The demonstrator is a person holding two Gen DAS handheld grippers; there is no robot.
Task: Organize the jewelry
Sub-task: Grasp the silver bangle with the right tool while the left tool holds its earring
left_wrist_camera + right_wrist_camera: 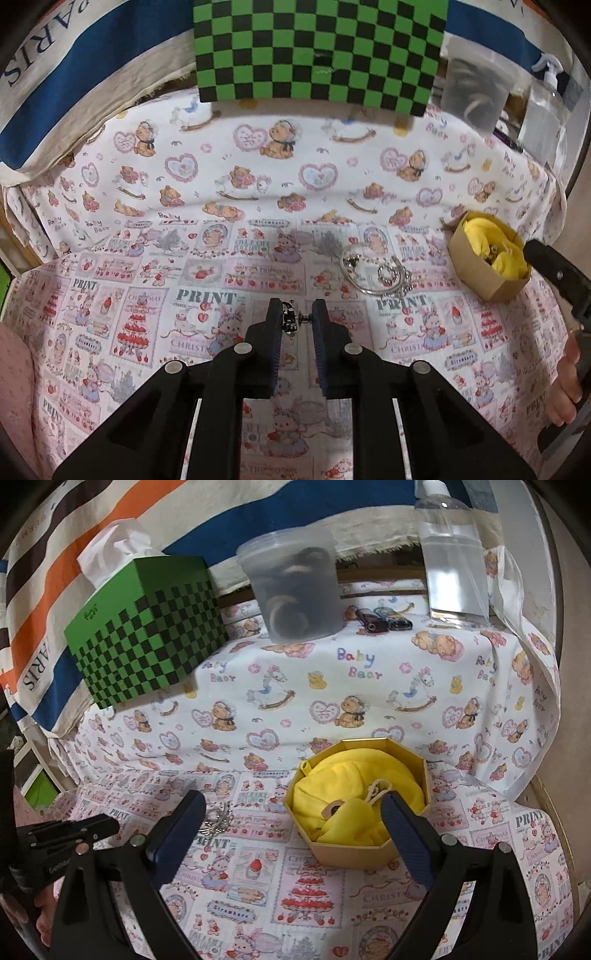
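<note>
Printed cloth (147,229) with bears and rabbits covers your work surface, backed by a green checkered tissue box (317,51), a cloudy plastic tub (295,587) and a clear bottle (454,550). Your left gripper (297,314) is narrowed around a small silver earring (289,320), which sits between the fingers, against the left one, its post reaching toward the right one. Ahead and to its right lies a pile of silver bracelets (373,273) on the cloth, close to the gold octagonal box (354,805) lined with yellow fabric. Your right gripper (293,806) is spread wide; its right finger overlaps the box's near edge. Open cloth stretches to your left; the table edge falls away right of the box.
</note>
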